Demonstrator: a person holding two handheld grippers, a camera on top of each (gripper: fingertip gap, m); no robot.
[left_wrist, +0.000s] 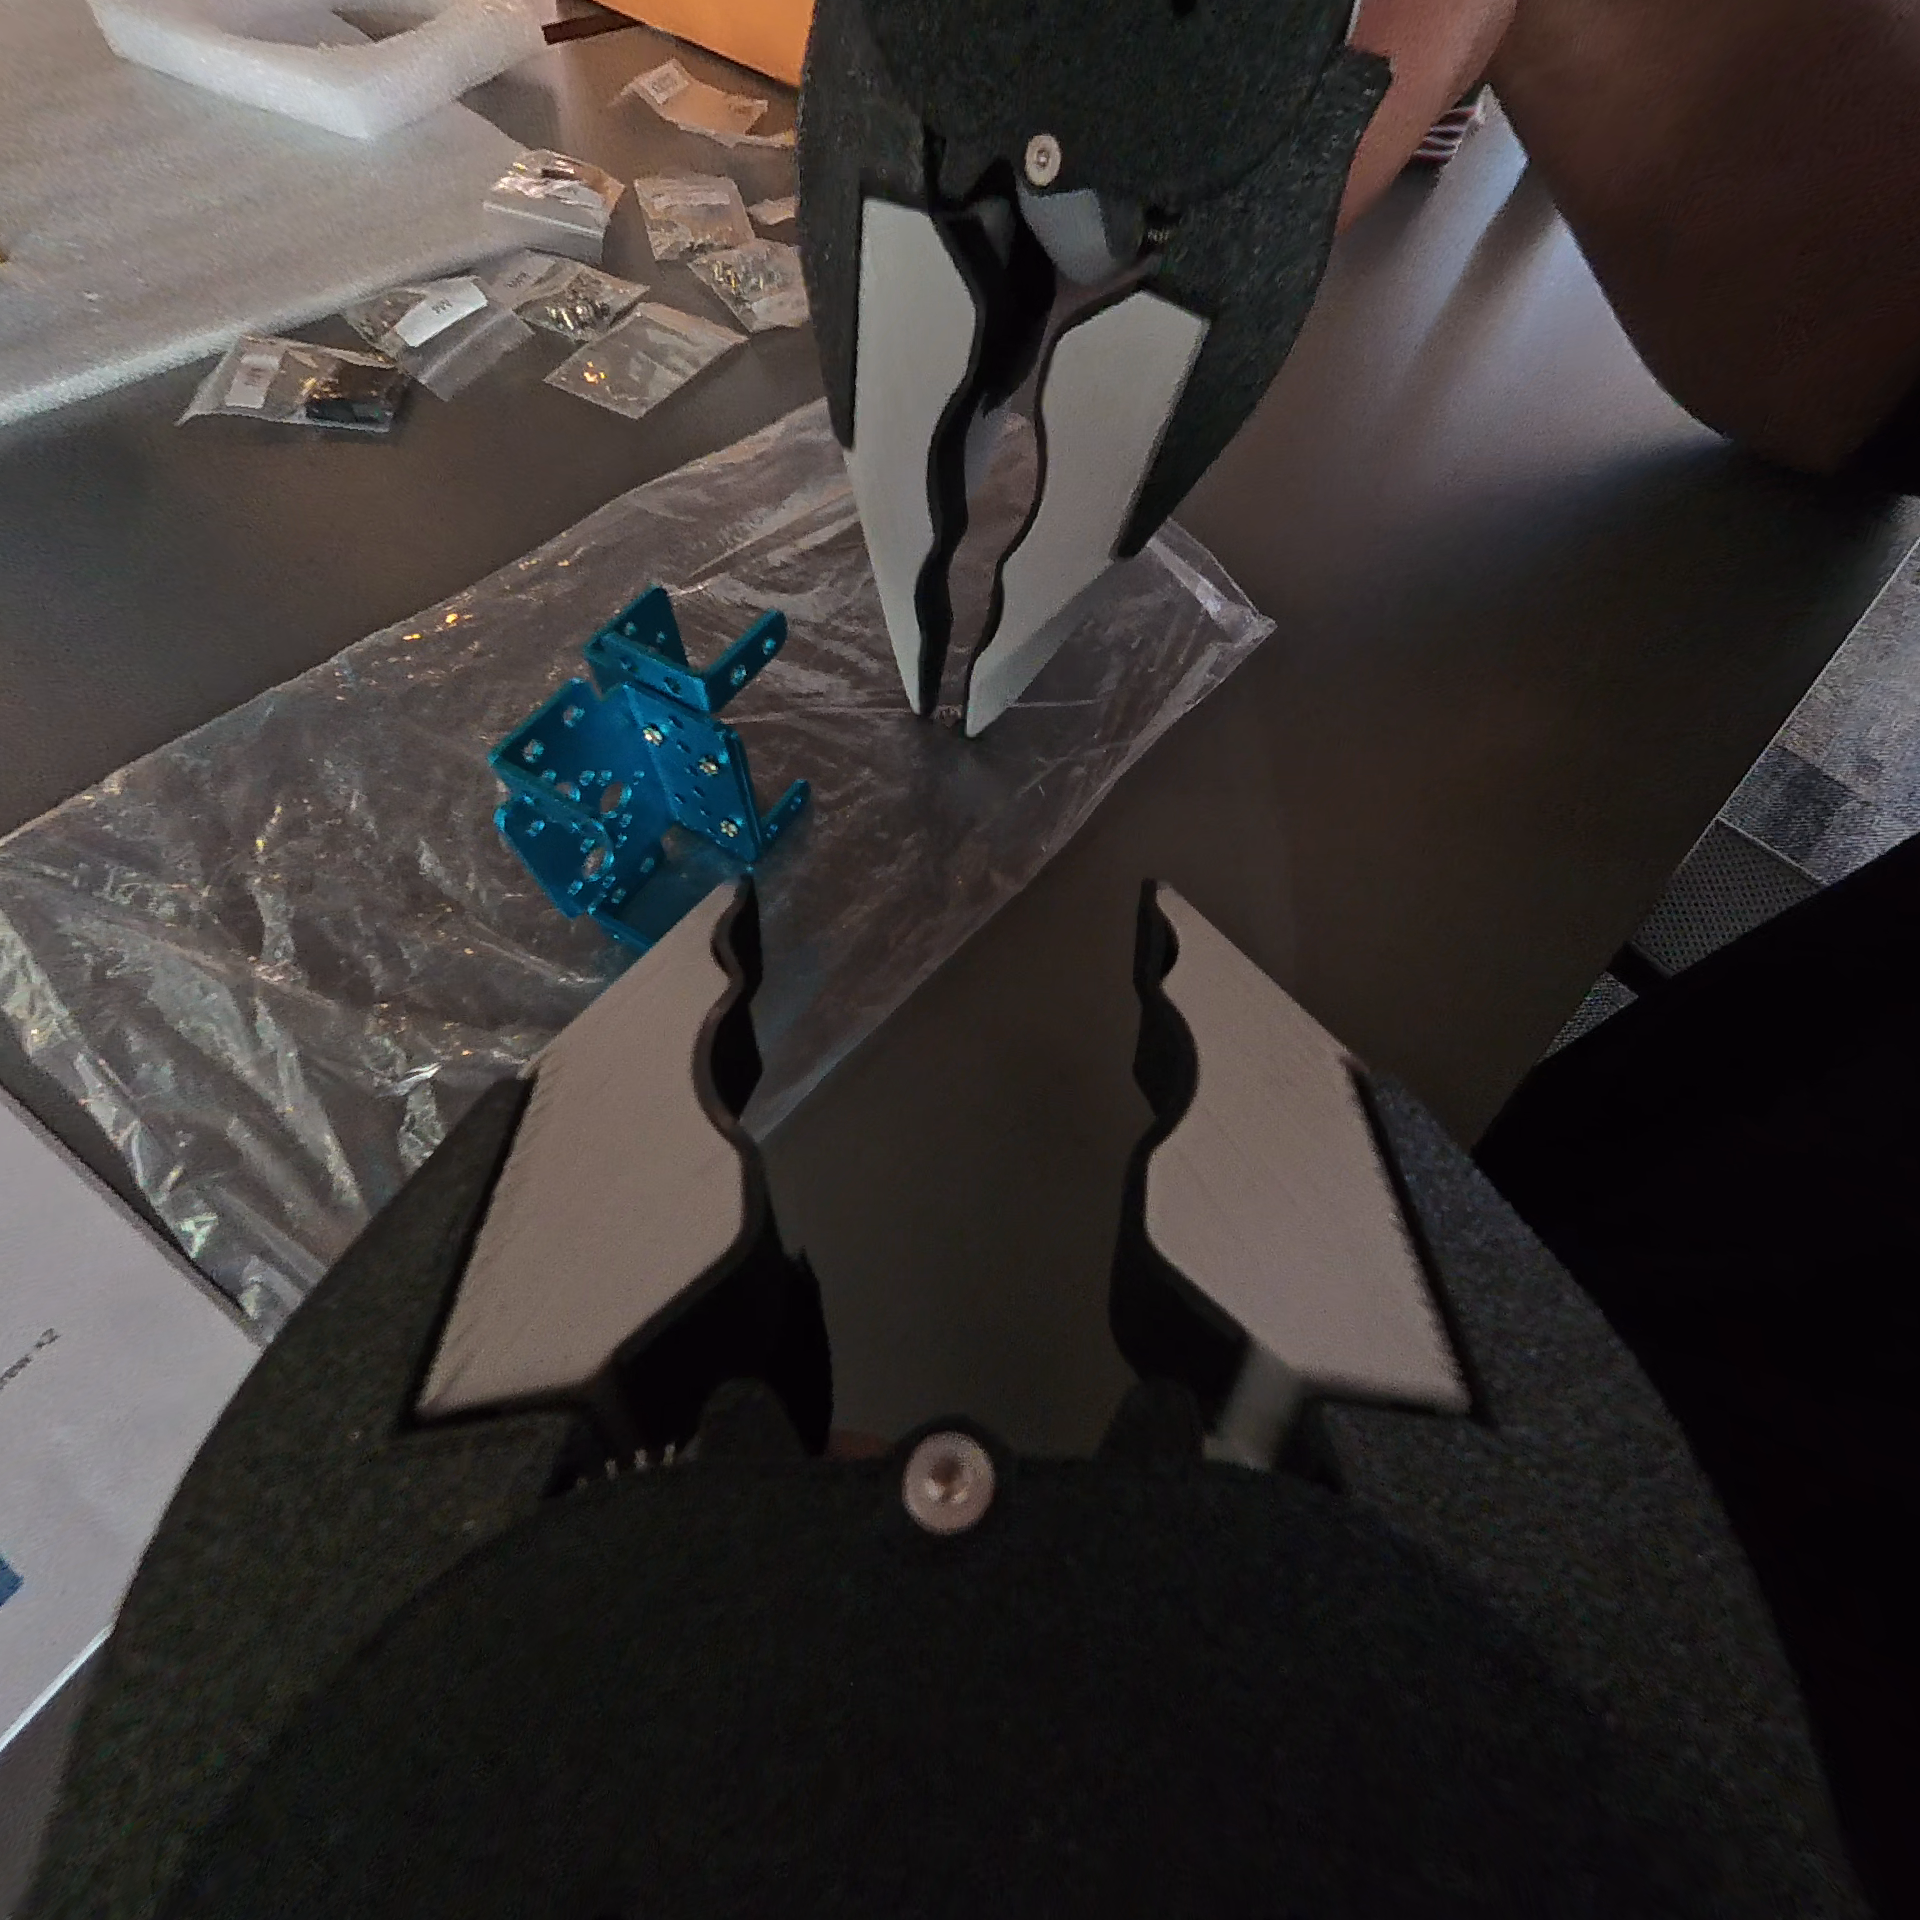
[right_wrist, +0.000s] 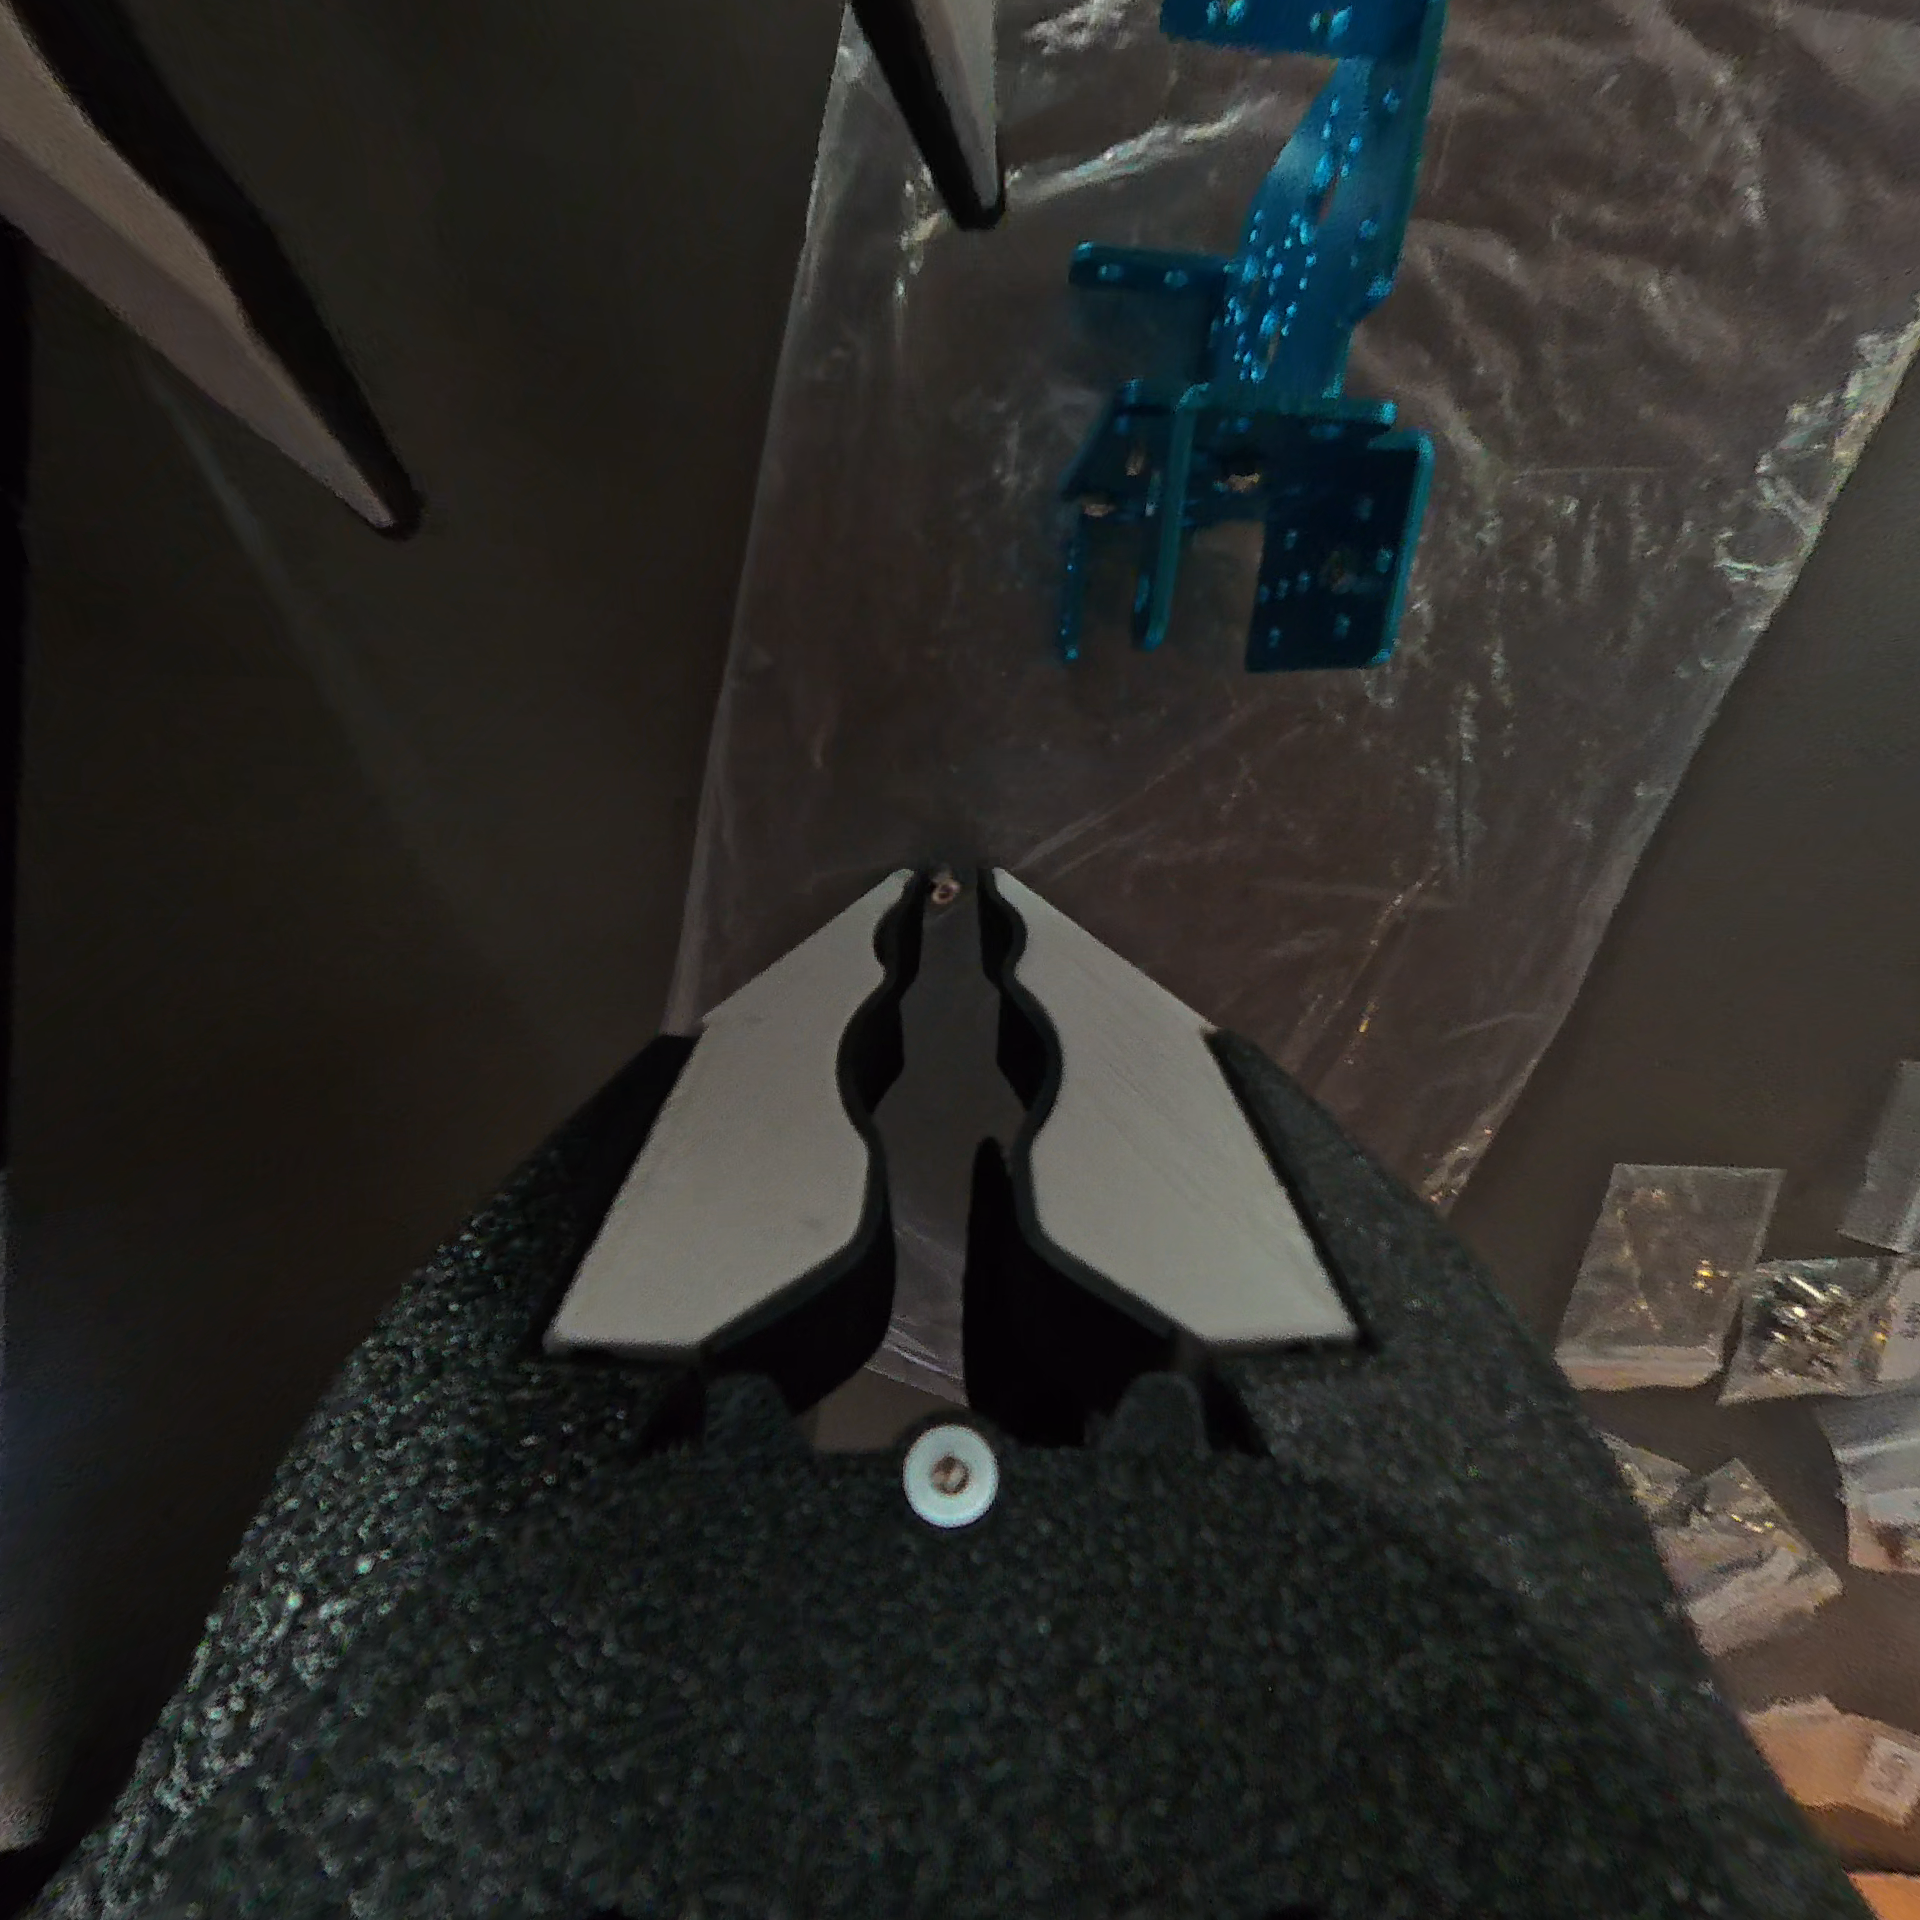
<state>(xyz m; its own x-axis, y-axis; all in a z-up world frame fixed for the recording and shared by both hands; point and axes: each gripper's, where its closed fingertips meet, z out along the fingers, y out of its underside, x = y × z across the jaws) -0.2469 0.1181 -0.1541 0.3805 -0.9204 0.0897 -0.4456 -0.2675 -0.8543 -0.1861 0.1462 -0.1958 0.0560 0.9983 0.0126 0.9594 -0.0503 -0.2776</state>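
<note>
1. Right gripper (right_wrist: 948, 883) – jaws nearly together, tips pinching a tiny screw (right_wrist: 943, 889); small metallic piece, type hard to tell. Tips pressed down on clear plastic bag (right_wrist: 1351, 883), near bag's edge. Same gripper seen from opposite side in left wrist view (left_wrist: 943, 717), pointing down at bag.

2. Left gripper (left_wrist: 945, 894) – jaws wide apart, nothing between them. Hovers over dark table (left_wrist: 1351, 727), just beside bag edge. One finger tip close to blue bracket assy, contact not clear. Its fingers (right_wrist: 312, 416) show at top left of right wrist view.

3. Blue bracket assy (left_wrist: 644, 769) – anodized perforated metal brackets, screwed together w/ small screws, sitting on bag, roughly mid-bag. Apart from right gripper tips. Also in right wrist view (right_wrist: 1278, 416), beyond the tips.

4. Plastic bag – crumpled, transparent, flat on table, under bracket assy.

5. Small zip bags of hardware (left_wrist: 582, 301) – approx a dozen, scattered on table beyond bag, well apart from bracket assy. Some w/ white labels. Also seen (right_wrist: 1766, 1351).

6. White foam sheet (left_wrist: 312, 73) – far side of table, past zip bags.

7. White paper (left_wrist: 83, 1403) – near edge of bag, printed, partly in view.

8. Person's hand (left_wrist: 1714, 208) – holding right gripper, above table.
</note>
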